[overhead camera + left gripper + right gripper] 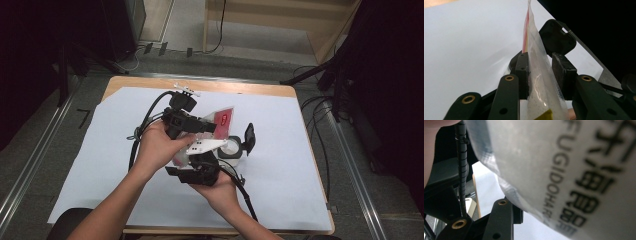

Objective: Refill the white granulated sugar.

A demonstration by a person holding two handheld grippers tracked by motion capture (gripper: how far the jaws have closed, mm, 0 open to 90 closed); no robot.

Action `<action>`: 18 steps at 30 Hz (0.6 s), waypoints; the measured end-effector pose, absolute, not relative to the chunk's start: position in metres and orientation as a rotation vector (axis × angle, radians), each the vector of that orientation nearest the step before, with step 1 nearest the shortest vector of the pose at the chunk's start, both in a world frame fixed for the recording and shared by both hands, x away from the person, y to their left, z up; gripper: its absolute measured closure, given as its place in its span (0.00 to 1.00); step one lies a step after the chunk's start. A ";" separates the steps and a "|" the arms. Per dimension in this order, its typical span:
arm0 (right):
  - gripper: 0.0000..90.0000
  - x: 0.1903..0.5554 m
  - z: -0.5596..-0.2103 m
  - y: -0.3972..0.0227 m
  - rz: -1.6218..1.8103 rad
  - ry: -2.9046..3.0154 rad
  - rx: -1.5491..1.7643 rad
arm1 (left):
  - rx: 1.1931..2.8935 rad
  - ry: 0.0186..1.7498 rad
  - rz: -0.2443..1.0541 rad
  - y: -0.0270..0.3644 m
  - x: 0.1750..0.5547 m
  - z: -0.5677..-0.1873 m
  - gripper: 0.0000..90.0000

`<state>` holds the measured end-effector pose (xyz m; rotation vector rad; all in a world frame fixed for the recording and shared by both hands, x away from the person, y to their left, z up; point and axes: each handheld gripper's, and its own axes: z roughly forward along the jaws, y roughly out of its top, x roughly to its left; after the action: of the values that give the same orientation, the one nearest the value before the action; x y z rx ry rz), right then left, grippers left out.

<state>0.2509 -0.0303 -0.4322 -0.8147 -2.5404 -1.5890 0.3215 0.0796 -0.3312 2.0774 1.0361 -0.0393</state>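
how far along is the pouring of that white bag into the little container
Done: the container on the white sheet has its black lid flipped open.

In hand: both grippers carry the bag above it. The left gripper has the bag between its pads, the right one apart from the film; the right gripper has the printed end.

Left: whether the bag is open can't be told, and no pouring shows.

- High view: fixed above the near edge, faces forward and down over the table [280, 150]
- Left gripper view: close, along its jaws, edge-on to the pouch [537, 75]
- Right gripper view: nearly against the same pouch [564, 170]
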 end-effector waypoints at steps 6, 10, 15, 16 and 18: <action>0.71 0.252 -0.433 -0.031 -1.589 -2.545 -0.812 | 2.075 1.039 -0.050 0.080 0.322 -0.331 0.76; 0.71 0.252 -0.433 -0.031 -1.590 -2.548 -0.818 | 2.072 1.037 -0.052 0.080 0.322 -0.331 0.76; 0.71 0.252 -0.433 -0.031 -1.586 -2.543 -0.821 | 2.071 1.042 -0.053 0.080 0.322 -0.331 0.75; 0.71 0.252 -0.432 -0.032 -1.586 -2.542 -0.820 | 2.066 1.045 -0.054 0.080 0.322 -0.331 0.75; 0.71 0.253 -0.432 -0.032 -1.586 -2.542 -0.821 | 2.063 1.046 -0.059 0.080 0.322 -0.332 0.75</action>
<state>0.2526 -0.0318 -0.4323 -0.8209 -2.5416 -1.5862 0.3224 0.0800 -0.3315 2.0634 1.0461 -0.0593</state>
